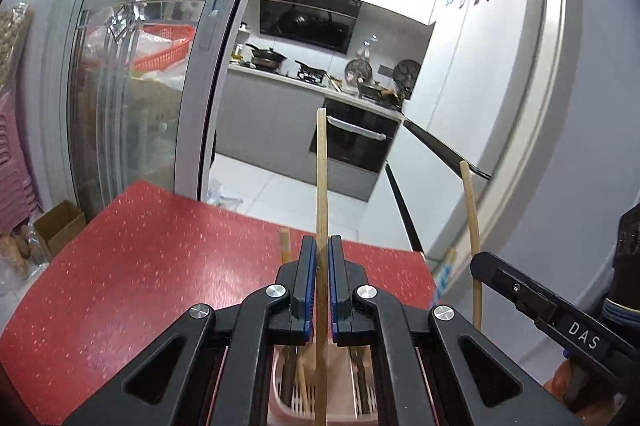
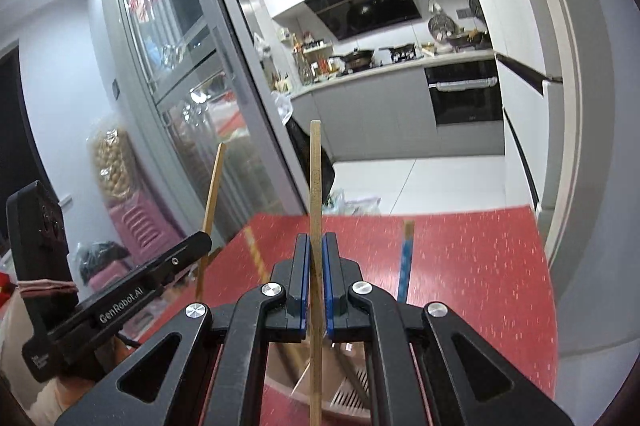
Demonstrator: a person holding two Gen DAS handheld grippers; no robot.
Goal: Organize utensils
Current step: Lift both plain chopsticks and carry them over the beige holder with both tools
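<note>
— Looking at the left chopstick [image 1: 321,186], where is it?

— It stands upright between the blue pads of the left gripper [image 1: 322,252], and the jaws are closed on it. Its lower end goes down into the pink utensil holder [image 1: 280,382] just under the gripper, where other utensils stand.

— And the other one?

— The right chopstick [image 2: 315,194] is also upright, clamped by the jaws of the right gripper [image 2: 316,250]. Its lower end reaches down to the same holder, seen in the right wrist view below the fingers. In the left view this chopstick is to the right, near the black body of the right gripper.

— What is around them?

— The holder stands on a red speckled table [image 1: 140,266]. A blue-handled utensil [image 2: 405,266] stands just right of the right gripper. Far behind are a glass sliding door [image 1: 140,86], a kitchen counter [image 1: 288,78] with pans, and an oven [image 1: 356,142].
</note>
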